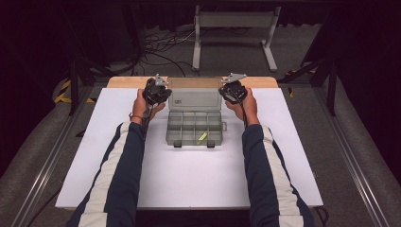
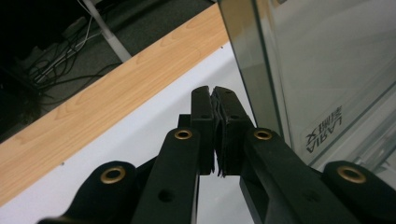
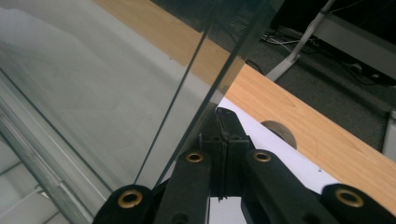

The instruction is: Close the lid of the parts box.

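Compartment box mid-bench, lid raised upright behind it. Left tool and right tool flanking lid's side edges — both clamped shut, holding nothing, equally near.

High view: set above the near edge of the white table, facing forward and down, far enough to take in the whole clear organiser box and the floor beyond. Left gripper view: riding low along the closed left gripper, very close to the box's raised lid, facing the wooden strip behind the box. Right gripper view: mirrored on the right gripper, lid perhaps touching. Shared by all three: lid, strip, floor cables.
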`<state>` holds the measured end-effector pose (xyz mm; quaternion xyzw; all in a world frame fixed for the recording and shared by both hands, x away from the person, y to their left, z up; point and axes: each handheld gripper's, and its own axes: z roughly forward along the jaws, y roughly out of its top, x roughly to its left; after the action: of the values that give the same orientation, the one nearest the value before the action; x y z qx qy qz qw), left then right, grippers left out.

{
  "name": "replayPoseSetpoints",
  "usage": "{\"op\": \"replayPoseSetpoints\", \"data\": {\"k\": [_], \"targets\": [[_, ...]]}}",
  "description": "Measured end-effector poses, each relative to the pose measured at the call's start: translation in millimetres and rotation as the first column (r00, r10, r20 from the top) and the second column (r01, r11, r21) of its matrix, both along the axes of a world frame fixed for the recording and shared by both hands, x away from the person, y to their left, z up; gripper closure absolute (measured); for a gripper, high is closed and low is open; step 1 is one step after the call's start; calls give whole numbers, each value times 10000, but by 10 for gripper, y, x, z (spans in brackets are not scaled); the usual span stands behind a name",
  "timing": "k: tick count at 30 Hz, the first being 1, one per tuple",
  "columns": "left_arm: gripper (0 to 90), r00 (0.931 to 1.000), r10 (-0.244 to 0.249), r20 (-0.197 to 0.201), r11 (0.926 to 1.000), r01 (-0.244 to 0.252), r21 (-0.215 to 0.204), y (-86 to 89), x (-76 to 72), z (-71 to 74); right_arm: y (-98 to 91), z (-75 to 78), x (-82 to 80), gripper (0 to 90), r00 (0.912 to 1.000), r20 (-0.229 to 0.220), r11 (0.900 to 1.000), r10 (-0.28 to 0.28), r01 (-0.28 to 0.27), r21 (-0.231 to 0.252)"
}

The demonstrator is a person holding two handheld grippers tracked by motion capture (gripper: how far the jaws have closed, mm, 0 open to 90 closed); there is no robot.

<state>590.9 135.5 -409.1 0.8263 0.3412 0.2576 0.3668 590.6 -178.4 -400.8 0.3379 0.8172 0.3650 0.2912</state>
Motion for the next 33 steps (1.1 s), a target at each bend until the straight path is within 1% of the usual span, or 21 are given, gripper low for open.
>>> {"op": "replayPoseSetpoints", "data": {"k": [2, 4, 7, 8, 9, 10, 13, 14, 15, 17, 20, 22, 24, 25, 27, 29, 30, 33], "targets": [[869, 10000, -1, 21, 10000, 1, 61, 2, -7, 15, 0, 18, -12, 900, 10000, 64, 10000, -17, 17, 9], [869, 9999, -10, 167, 10000, 8, 96, 3, -38, 72, 0, 65, -41, 900, 9999, 169, 10000, -24, 23, 61], [868, 9997, 50, 228, 10000, -48, -87, 8, -83, 130, -4, 110, -75, 900, 9996, 270, 9997, -28, 22, 233], [866, 9996, 57, 267, 10000, -56, -47, 10, -93, 148, -4, 131, -91, 900, 9995, 306, 9995, -10, 0, 314], [866, 9994, 73, 330, 9999, -70, -110, 7, -106, 167, -4, 144, -102, 900, 9994, 333, 9996, -8, -2, 300], [867, 9993, 45, 369, 10000, -43, -56, 9, -115, 185, -4, 159, -116, 900, 9993, 384, 9995, -30, 18, 300], [869, 9990, 55, 447, 10000, -52, -68, 12, -138, 218, -8, 183, -138, 900, 9990, 446, 9995, -12, -2, 313], [869, 9989, 12, 469, 10000, -9, -75, 16, -149, 235, -9, 198, -152, 900, 9988, 488, 9994, 2, -18, 344], [869, 9991, 76, 425, 9999, -70, -147, 11, -162, 243, -6, 213, -167, 900, 9987, 508, 9994, -10, -7, 338], [869, 9987, 148, 479, 9998, -141, -142, 11, -183, 266, -8, 230, -191, 900, 9984, 572, 9993, -15, -6, 372], [869, 9989, 140, 443, 9997, -131, -204, 9, -200, 277, -4, 233, -211, 900, 9984, 565, 9991, -68, 44, 431], [870, 9988, 99, 480, 9999, -94, -94, 13, -227, 295, -4, 239, -240, 900, 9985, 543, 9992, -72, 50, 404], [870, 9986, 135, 513, 9999, -130, -101, 13, -235, 300, -2, 245, -257, 900, 9984, 572, 9995, -31, 13, 310], [870, 9985, 62, 546, 10000, -59, -47, 18, -248, 308, 0, 246, -266, 900, 9984, 565, 9994, -43, 24, 343], [870, 9985, 108, 532, 9999, -101, -137, 17, -267, 311, 1, 249, -282, 900, 9984, 558, 9993, -24, 4, 375], [871, 9985, 71, 534, 9999, -66, -91, 16, -279, 314, 0, 250, -291, 900, 9984, 574, 9992, -25, 2, 394], [871, 9982, -19, 591, 9999, 12, 119, 21, -291, 324, -1, 250, -301, 900, 9983, 577, 9993, -31, 9, 370], [872, 9979, -55, 644, 9999, 47, 124, 22, -340, 355, 3, 258, -333, 900, 9981, 611, 9993, -56, 34, 369]]}}
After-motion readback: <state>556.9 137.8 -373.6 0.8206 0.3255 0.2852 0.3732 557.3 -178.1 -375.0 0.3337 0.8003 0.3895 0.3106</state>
